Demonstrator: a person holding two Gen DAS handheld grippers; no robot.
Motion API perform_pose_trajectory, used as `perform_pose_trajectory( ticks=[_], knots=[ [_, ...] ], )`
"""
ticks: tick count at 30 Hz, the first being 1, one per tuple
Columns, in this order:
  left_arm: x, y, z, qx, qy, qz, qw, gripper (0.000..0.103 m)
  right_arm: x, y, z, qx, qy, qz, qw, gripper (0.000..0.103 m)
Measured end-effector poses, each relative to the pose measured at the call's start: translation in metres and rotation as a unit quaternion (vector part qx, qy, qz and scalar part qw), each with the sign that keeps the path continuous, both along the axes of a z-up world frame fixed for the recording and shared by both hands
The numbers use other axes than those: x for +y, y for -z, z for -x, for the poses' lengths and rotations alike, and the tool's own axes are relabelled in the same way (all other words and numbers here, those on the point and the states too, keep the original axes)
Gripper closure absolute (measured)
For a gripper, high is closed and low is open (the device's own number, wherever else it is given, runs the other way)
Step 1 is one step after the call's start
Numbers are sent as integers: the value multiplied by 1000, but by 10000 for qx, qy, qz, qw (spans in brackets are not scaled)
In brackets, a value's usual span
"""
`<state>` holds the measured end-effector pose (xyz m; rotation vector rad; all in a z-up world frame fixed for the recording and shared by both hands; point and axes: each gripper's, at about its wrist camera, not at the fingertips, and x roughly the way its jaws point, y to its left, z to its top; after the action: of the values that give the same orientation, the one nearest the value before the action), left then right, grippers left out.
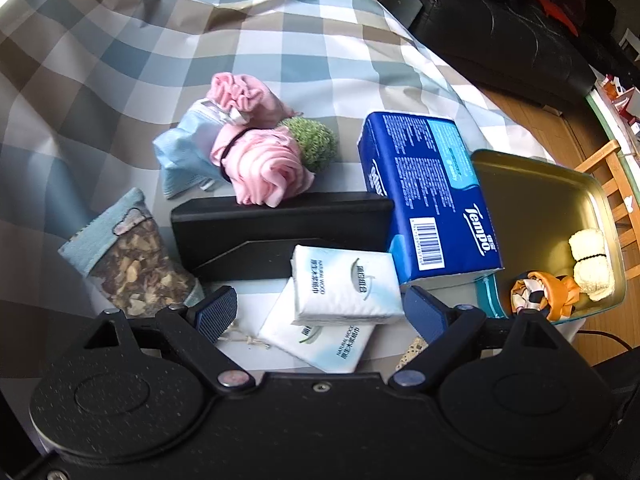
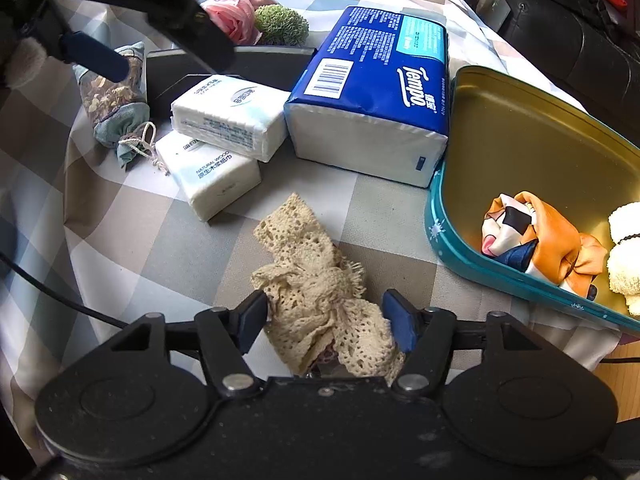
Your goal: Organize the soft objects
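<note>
figure: sorting soft items on a checked tabletop [image 2: 120,248]. the right hand-held gripper [image 2: 324,322] straddles a beige lace cloth [image 2: 312,280], which lies crumpled on the tabletop near the camera; the left pad appears to touch the lace, the right pad stands just clear of it, so the jaws are parted, not clamping. the cloth rests just left of the teal tin [image 2: 460,256], whose gold interior already holds an orange patterned scarf [image 2: 540,236] and a rolled cream towel [image 2: 624,264]; the tin is judged to be the collecting place, and the lace the next candidate for it. the left hand-held gripper [image 1: 320,312] hangs wide open and empty over two small tissue packs [image 1: 344,284], stacked with the upper one askew across the lower; its spread jaws suit the pack's width, suggesting a grasp in preparation. behind them a black box [image 1: 280,220] acts as a backstop, with a large blue tempo tissue pack [image 1: 424,192] leaning beside it, touching the tin's left side. to the far left lie a tied pink cloth bundle [image 1: 260,160], a light blue pouch [image 1: 188,152] and a green fuzzy ball [image 1: 316,144], clustered together and still unsorted. a drawstring sachet [image 1: 132,256] of dried material lies at the near left, beside the box.
</note>
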<state>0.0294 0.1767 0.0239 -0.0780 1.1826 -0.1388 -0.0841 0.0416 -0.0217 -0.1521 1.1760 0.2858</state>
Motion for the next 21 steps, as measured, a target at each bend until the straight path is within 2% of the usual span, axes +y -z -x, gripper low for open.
perform_pose_trajectory(
  ticks=[4,8,14,18,21],
  knots=[
    [-11,6,-1,48,145,-137,9998,15,3,3,3,-50,-37,93,9999,34],
    [-17,12,-4,100,185,-247,9995,15,8,5,4,-68,-105,105,9999,25],
    [-25,19,-8,160,233,-398,9988,15,6,11,-1,46,10,-1,10000,23],
    [-30,25,-12,231,274,-464,9983,15,8,14,-3,89,-70,-71,9999,10],
    [-33,30,-15,291,247,-516,9979,15,12,15,0,30,-130,-23,9999,7]
  ],
)
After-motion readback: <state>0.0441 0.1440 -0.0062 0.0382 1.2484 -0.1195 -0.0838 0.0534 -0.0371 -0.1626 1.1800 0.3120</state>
